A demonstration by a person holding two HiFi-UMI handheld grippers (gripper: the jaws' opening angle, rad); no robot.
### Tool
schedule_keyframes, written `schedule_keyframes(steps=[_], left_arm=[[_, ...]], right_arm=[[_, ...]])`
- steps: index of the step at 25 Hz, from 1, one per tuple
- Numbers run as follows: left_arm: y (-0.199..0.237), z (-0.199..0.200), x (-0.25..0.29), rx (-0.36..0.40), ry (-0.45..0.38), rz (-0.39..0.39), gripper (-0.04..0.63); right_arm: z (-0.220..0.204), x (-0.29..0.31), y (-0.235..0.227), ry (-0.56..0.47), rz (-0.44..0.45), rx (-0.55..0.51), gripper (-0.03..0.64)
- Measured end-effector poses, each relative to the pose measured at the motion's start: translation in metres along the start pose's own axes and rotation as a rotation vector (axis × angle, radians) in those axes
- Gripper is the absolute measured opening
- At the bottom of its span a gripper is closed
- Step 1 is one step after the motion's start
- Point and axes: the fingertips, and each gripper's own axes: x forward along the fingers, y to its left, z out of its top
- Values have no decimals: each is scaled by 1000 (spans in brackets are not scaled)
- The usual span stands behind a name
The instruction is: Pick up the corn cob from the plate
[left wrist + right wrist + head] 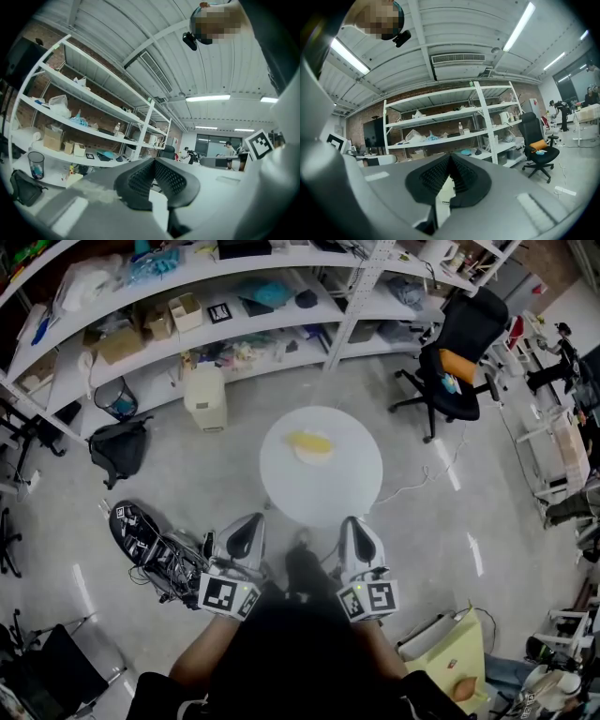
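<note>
On the round white table (319, 495), a short, bright yellow corn cob (309, 441) lies sideways on a pale plate (324, 457). Left gripper (251, 521) and right gripper (351, 523) hover at the table's near edge, jaws pressed together, empty, well apart from the cob.

Left gripper (251, 521), right gripper (352, 523): shells of smooth matt grey plastic. Pads (140, 180): black, rubbery-looking, moulded with a fine grid. Marker cubes: matt black-and-white print.
Round table (281, 493): white, smooth, slight sheen.
Corn cob (309, 441): yellow, matt.
Floor (216, 486): grey polished concrete with glossy light streaks.
Shelving (359, 292): white-painted metal.
Box (120, 343): brown cardboard.
Office chair (469, 320): black fabric.
Back wall (354, 124): rough brick.
</note>
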Motion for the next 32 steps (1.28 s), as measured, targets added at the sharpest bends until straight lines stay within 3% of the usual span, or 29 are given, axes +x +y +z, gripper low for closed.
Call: schedule_keyframes(steps=[32], left_arm=[[16, -13, 138, 2, 52, 57, 0]], right_arm=[[4, 123, -89, 52, 85, 35, 8]])
